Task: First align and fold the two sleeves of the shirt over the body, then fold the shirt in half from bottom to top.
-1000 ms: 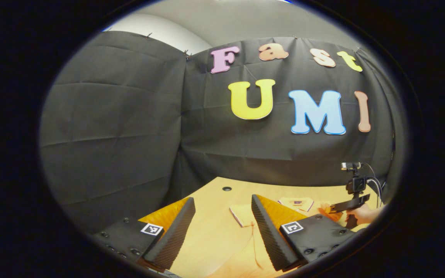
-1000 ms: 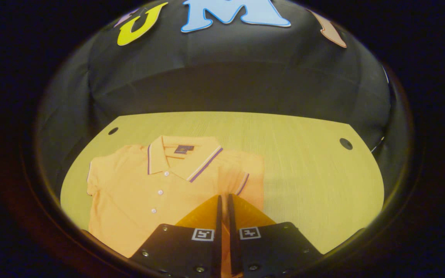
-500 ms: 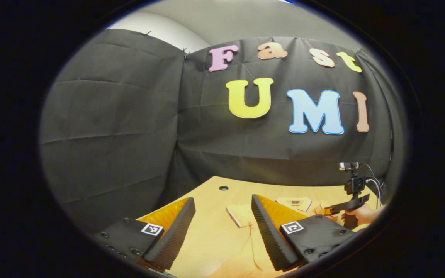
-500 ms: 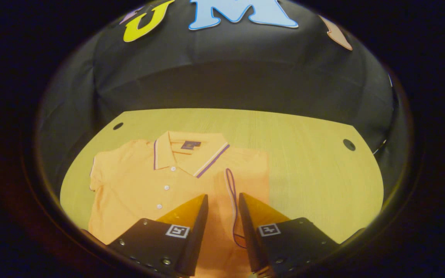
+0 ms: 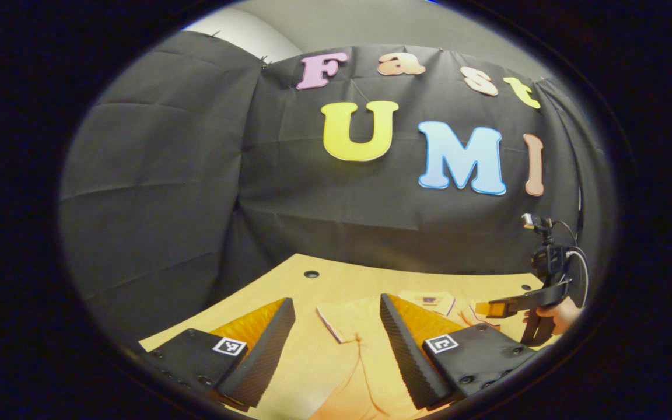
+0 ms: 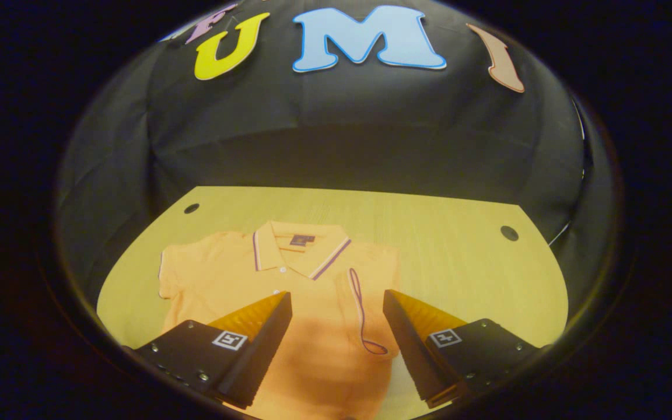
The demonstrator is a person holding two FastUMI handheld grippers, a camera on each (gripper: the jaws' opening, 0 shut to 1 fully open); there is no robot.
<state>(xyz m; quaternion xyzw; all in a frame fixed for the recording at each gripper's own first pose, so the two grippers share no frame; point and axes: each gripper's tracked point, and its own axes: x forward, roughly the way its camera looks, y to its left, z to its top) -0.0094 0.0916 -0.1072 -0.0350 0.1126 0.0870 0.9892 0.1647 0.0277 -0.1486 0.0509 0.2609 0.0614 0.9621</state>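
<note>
An orange polo shirt (image 6: 307, 297) lies flat on the wooden table (image 6: 458, 256), collar (image 6: 301, 248) toward the far wall. Its right sleeve (image 6: 365, 303) lies folded over the body, its striped hem showing as a loop. The other sleeve (image 6: 181, 271) still spreads out at the left. My right gripper (image 6: 336, 326) hovers open above the folded sleeve, holding nothing. In the left gripper view, my left gripper (image 5: 333, 332) is open above the shirt's spread sleeve (image 5: 342, 321). The right gripper (image 5: 499, 307) and the hand holding it appear at the far right there.
The table has round holes near its far corners (image 6: 191, 208) (image 6: 509, 233). Black cloth walls close in the table at the back and the sides. Bare tabletop stretches to the right of the shirt (image 6: 487, 291).
My right gripper has opened, let the folded sleeve go onto the shirt's body, and drawn back and up. The left gripper has shifted so more of the shirt's left sleeve shows between its fingers.
</note>
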